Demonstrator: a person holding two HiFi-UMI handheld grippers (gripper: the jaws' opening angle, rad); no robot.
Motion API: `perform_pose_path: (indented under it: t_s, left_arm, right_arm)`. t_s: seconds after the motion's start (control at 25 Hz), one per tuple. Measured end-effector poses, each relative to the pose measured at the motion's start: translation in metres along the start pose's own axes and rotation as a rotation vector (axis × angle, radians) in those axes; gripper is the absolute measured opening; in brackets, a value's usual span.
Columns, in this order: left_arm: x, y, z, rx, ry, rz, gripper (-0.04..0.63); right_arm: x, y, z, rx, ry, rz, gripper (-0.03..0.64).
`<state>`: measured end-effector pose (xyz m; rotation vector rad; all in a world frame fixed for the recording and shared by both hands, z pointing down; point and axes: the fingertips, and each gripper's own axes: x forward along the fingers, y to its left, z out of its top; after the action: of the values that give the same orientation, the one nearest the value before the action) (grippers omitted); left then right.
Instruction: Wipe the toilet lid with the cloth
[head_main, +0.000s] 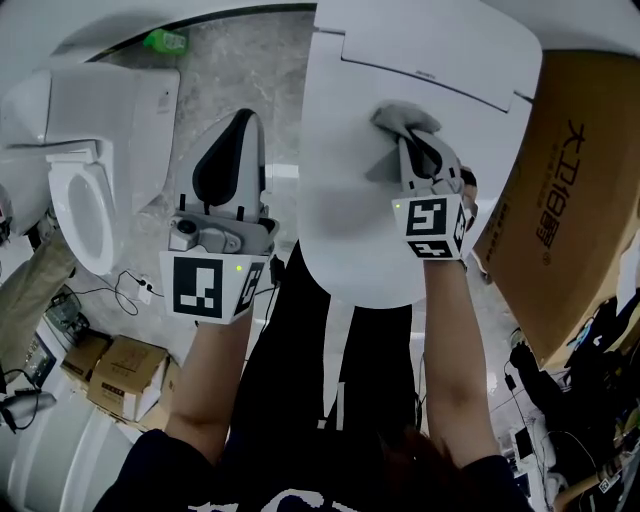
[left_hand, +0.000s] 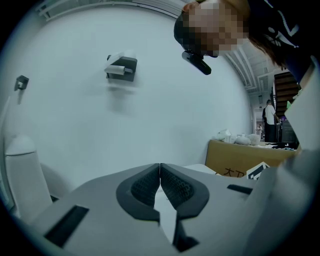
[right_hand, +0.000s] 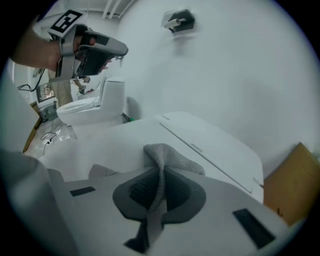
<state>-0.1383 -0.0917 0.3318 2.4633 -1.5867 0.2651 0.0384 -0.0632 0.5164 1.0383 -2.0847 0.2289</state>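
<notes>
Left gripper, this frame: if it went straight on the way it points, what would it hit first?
Most likely the bare white wall. The left gripper, shut and empty, aims at it with nothing visible between; the toilet lid lies to its right. Depth is unclear.

cloth (right_hand: 172, 159): grey, looks knitted or terry-ish, rough and matt, soft floppy folds
toilet lid (head_main: 380, 220): white, plastic by the look of it, really smooth with a soft sheen
right gripper (right_hand: 160, 172): matt light grey plastic shell; the dark pads (right_hand: 142, 190) have a fine grid texture, kinda rubbery
left gripper (left_hand: 160, 166): same matt grey shell, same dark textured pads (left_hand: 143, 186)
box (head_main: 575, 200), right edge of head view: plain brown cardboard, matt
floor (head_main: 235, 70), top middle: grey mottled stone look, smooth
other toilet (head_main: 90, 170), upper left: white and glossy, ceramic look
</notes>
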Motion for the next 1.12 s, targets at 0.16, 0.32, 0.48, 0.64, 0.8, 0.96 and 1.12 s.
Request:
perform_pose_path:
  t_s: [0.16, 0.32, 0.48, 0.64, 0.8, 0.96, 1.12]
  left_arm:
    - [0.001, -0.007, -0.001, -0.001, -0.002, -0.009, 0.021]
    - [0.001, -0.016, -0.004, -0.004, 0.002, -0.022, 0.021]
    - [0.003, -0.020, -0.005, -0.008, 0.004, -0.031, 0.021]
    - [0.003, -0.019, -0.004, -0.008, 0.000, -0.031, 0.021]
    - [0.000, -0.014, -0.003, -0.010, -0.003, -0.018, 0.021]
    - [-0.003, -0.009, -0.003, -0.010, -0.003, -0.003, 0.021]
    - [-0.007, 0.000, -0.001, -0.007, -0.003, 0.011, 0.021]
  right_arm:
    - [-0.030, -0.047, -0.046, 0.043, 0.060, -0.093, 0.025]
    - [-0.060, -0.098, -0.094, 0.127, 0.125, -0.219, 0.025]
    - [-0.090, -0.138, -0.141, 0.279, 0.173, -0.346, 0.025]
    - [-0.101, -0.137, -0.153, 0.334, 0.182, -0.393, 0.023]
    - [-0.089, -0.104, -0.131, 0.292, 0.173, -0.333, 0.023]
    - [-0.057, -0.051, -0.081, 0.225, 0.112, -0.215, 0.023]
    - [-0.013, 0.008, -0.017, 0.162, 0.025, -0.072, 0.025]
